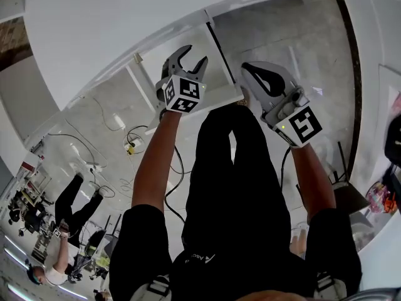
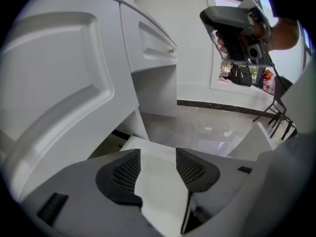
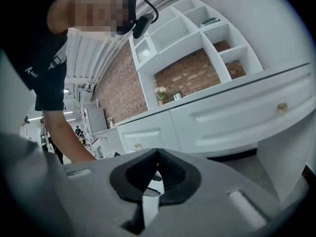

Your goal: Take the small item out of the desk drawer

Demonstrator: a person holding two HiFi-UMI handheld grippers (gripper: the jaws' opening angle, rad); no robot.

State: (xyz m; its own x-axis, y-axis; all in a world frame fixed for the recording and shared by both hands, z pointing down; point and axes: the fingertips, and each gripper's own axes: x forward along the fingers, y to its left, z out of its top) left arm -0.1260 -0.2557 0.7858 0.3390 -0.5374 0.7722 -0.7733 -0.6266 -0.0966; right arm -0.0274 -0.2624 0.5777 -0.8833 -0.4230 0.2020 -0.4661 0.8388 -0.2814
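Note:
No small item shows in any view. The white desk (image 1: 106, 24) fills the top of the head view. In the right gripper view its long drawer (image 3: 247, 115) is closed and carries a gold knob (image 3: 282, 106); a second closed drawer (image 3: 148, 132) lies to its left. My left gripper (image 1: 191, 61) is open and empty, just short of the desk's front. In the left gripper view its pads (image 2: 126, 174) stand apart, with panelled drawer fronts (image 2: 153, 38) ahead. My right gripper (image 1: 245, 68) hangs beside it, shut on nothing, its tips (image 3: 158, 154) touching.
A white shelf unit with a brick back (image 3: 197, 38) rises over the desk. Cables (image 1: 135, 140) trail on the grey floor. A black chair (image 1: 344, 193) stands at the right. Another person (image 1: 69, 212) is further off at the left.

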